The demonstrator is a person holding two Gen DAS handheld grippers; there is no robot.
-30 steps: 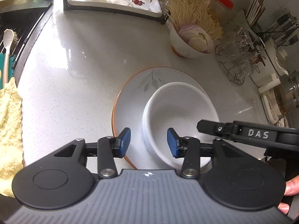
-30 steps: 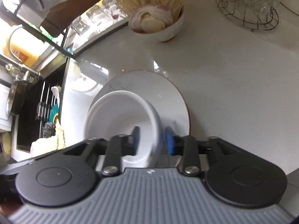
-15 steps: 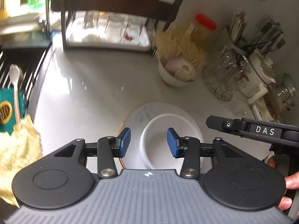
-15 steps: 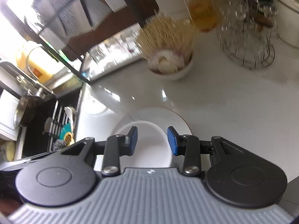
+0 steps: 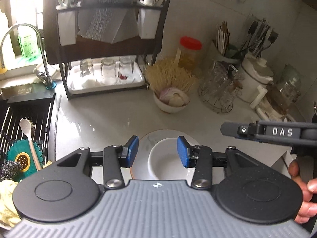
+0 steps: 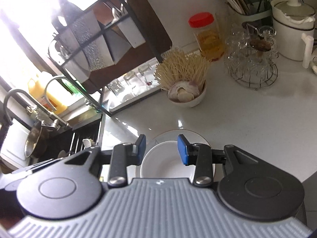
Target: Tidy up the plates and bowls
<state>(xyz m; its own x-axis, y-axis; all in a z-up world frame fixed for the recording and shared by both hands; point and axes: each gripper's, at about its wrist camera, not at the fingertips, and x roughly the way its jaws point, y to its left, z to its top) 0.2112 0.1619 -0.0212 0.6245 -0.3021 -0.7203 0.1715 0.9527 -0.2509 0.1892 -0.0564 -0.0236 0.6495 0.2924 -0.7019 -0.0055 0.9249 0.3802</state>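
Note:
A white bowl (image 5: 165,163) sits inside a white plate with a brown rim (image 5: 145,141) on the pale countertop. It also shows in the right wrist view, bowl (image 6: 162,164) on plate (image 6: 195,138). My left gripper (image 5: 157,151) is open and empty, held high above the bowl. My right gripper (image 6: 161,148) is open and empty too, also well above the bowl. The right gripper's body (image 5: 273,133) shows at the right of the left wrist view.
A bowl of onion and garlic with noodles (image 5: 172,101) stands behind the plate. A dish rack with glasses (image 5: 107,75) is at the back. A wire basket of glassware (image 5: 218,93), a red-lidded jar (image 5: 189,51) and a white pot (image 5: 255,79) stand right. The sink (image 5: 23,130) is left.
The right gripper has let go of the white bowl, leaving it in the plate. Both grippers have risen and pulled back, so the plate and bowl look smaller.

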